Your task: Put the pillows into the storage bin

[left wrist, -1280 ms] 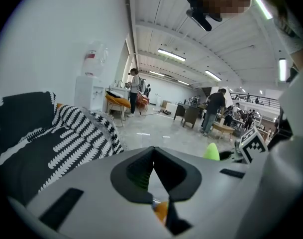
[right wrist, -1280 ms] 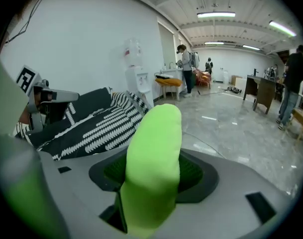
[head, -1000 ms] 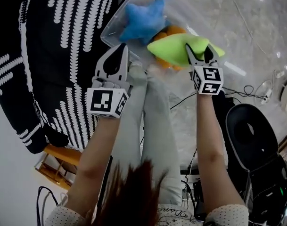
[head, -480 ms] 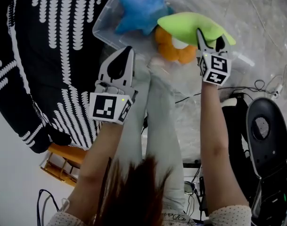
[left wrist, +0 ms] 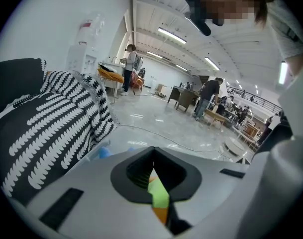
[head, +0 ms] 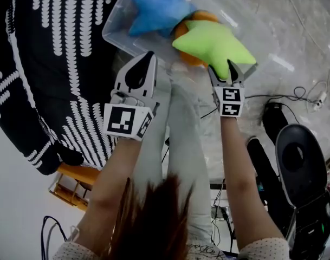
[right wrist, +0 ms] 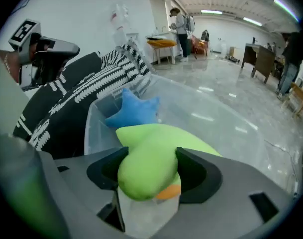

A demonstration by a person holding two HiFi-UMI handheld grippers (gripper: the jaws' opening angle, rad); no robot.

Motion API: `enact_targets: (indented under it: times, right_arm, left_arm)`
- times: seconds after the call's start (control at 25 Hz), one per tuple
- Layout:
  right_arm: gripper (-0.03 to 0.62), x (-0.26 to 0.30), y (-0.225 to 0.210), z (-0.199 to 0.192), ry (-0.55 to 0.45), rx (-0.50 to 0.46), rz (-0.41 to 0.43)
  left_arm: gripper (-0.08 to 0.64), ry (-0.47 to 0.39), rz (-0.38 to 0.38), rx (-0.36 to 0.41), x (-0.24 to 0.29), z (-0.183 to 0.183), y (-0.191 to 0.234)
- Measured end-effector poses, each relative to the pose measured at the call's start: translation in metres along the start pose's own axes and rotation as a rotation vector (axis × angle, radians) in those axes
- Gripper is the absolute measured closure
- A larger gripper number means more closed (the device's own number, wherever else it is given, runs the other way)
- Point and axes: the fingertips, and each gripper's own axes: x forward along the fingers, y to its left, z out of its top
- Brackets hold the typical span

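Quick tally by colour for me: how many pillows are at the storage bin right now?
Blue star pillow: 1
Orange pillow: 1, partly under the green one
Green star pillow: 1
Total: 3 pillows at the clear storage bin

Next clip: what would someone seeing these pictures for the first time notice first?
The bright green star pillow at top centre of the head view, lying over the clear storage bin beside a blue star pillow. The right gripper has one point of it between its jaws, which have just been opening. At left, bold black-and-white patterned fabric fills the corner.
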Motion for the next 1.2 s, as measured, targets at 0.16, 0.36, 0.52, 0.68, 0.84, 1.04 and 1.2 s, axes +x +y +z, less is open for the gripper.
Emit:
enact_targets:
  times: [0.16, 0.36, 0.52, 0.68, 0.84, 1.04, 1.2]
  right_arm:
    - [0.277, -0.016, 0.029, -0.046, 0.121, 0.119, 0.105]
    - [0.339, -0.04, 0.053, -0.01, 0.002, 0.176, 0.124]
    - [0.516, -0.067, 0.041, 0.062, -0.201, 0.182, 0.039]
    - [0.58, -0.112, 0.033, 0.143, -0.398, 0.165, -0.006]
    - [0.581, -0.163, 0.025, 0.209, -0.552, 0.147, -0.036]
    - [0.581, -0.26, 0.034, 0.28, -0.683, 0.055, -0.062]
    - [0.581, -0.328, 0.041, 0.333, -0.786, 0.036, -0.072]
  left_arm:
    - [0.555, -0.006, 0.002, 0.007, -0.001, 0.007, -0.004]
    - [0.555, -0.015, -0.005, 0.019, -0.005, 0.015, -0.006]
    - [0.555, -0.032, -0.009, 0.026, -0.011, 0.028, -0.009]
    - [0.555, -0.048, -0.01, 0.042, -0.023, 0.048, -0.009]
    - [0.555, -0.098, -0.001, 0.04, -0.04, 0.08, -0.005]
    - [0.555, -0.136, 0.02, 0.035, -0.078, 0.136, -0.011]
    - [0.555, -0.196, 0.039, 0.066, -0.106, 0.194, -0.013]
